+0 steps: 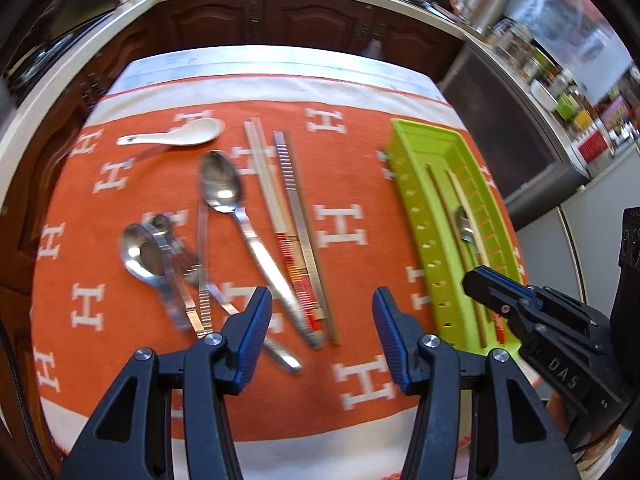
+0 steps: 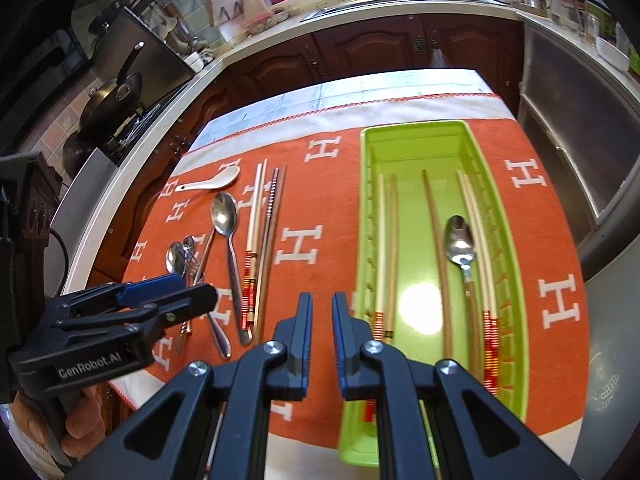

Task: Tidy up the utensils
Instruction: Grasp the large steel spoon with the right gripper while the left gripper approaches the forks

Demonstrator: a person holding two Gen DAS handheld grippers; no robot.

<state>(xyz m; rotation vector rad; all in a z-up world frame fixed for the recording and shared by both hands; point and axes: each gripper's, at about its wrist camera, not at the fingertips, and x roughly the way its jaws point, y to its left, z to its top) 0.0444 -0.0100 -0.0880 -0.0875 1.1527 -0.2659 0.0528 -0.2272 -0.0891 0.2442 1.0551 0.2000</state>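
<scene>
My left gripper [image 1: 322, 316] is open and empty above the near ends of the loose utensils on the orange cloth. These are a large metal spoon [image 1: 222, 186], pale chopsticks with red bands [image 1: 272, 200], metal chopsticks [image 1: 298, 216], a white ceramic spoon [image 1: 176, 136] and a pile of small metal cutlery [image 1: 160, 256]. To the right stands a green tray [image 2: 416, 134] holding several chopsticks and a metal spoon [image 2: 460, 240]. My right gripper [image 2: 322, 308] hovers at the tray's near left corner. Its jaws stand a narrow gap apart with nothing between them.
The orange cloth [image 2: 312, 208] with white H marks covers a small table. Dark wooden cabinets and a pale counter run behind it. A stove with a pan [image 2: 116, 96] sits to the left. A hand [image 2: 80, 416] holds the left gripper [image 2: 180, 288].
</scene>
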